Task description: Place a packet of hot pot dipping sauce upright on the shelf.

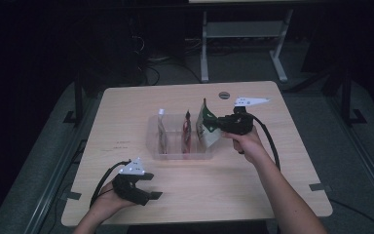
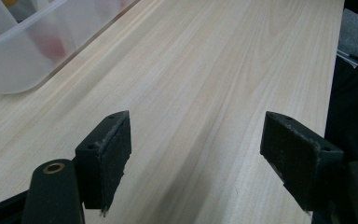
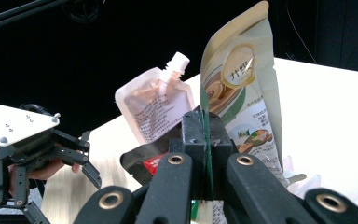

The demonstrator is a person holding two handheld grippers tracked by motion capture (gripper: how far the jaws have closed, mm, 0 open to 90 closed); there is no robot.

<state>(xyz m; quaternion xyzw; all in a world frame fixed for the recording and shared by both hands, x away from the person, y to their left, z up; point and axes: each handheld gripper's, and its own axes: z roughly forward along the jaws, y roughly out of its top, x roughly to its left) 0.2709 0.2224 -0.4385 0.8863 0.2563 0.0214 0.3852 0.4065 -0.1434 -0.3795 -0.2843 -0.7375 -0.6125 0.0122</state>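
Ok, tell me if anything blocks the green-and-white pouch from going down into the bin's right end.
Nothing visible does. The right gripper holds the green-and-white pouch at the clear bin's right end; the red pouch and spouted pouch stand further left.

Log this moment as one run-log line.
right gripper: shut on green-and-white pouch, at right end of clear bin | left gripper: open, idle above table | spouted pouch, red pouch: in bin

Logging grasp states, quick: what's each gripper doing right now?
Left gripper: open, empty, near the table.
Right gripper: closed on the green-and-white pouch at the clear bin.
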